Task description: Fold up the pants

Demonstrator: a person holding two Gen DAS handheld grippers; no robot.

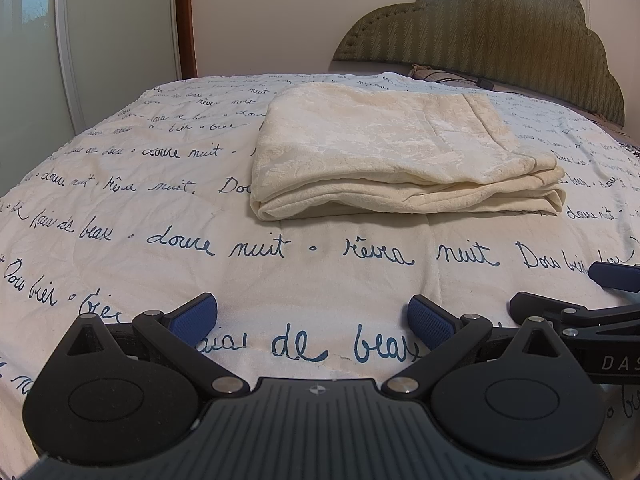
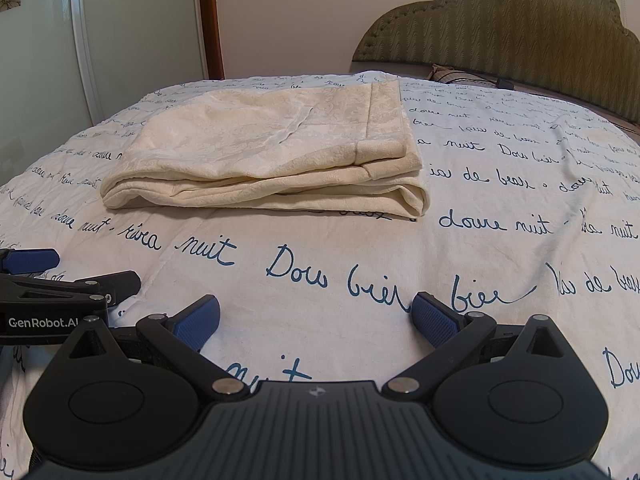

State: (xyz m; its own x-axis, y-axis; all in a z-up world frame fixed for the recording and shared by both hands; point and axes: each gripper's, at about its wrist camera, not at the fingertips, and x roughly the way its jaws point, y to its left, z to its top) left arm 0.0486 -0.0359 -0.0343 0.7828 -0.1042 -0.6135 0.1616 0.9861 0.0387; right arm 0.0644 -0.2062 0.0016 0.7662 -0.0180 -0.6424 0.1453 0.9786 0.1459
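Note:
The cream pants (image 1: 392, 152) lie folded in a flat rectangular stack on the bed, ahead of both grippers; they also show in the right wrist view (image 2: 272, 156). My left gripper (image 1: 313, 322) is open and empty, low over the bedspread, well short of the pants. My right gripper (image 2: 316, 322) is open and empty too, to the right of the left one, also short of the pants. Each gripper shows at the edge of the other's view: the right one (image 1: 580, 300) and the left one (image 2: 56, 276).
A white bedspread (image 1: 160, 240) with blue handwritten words covers the bed. A green padded headboard (image 1: 500, 36) stands at the back right, with a pillow (image 1: 436, 74) below it. A wardrobe door (image 1: 120, 20) is at the back left.

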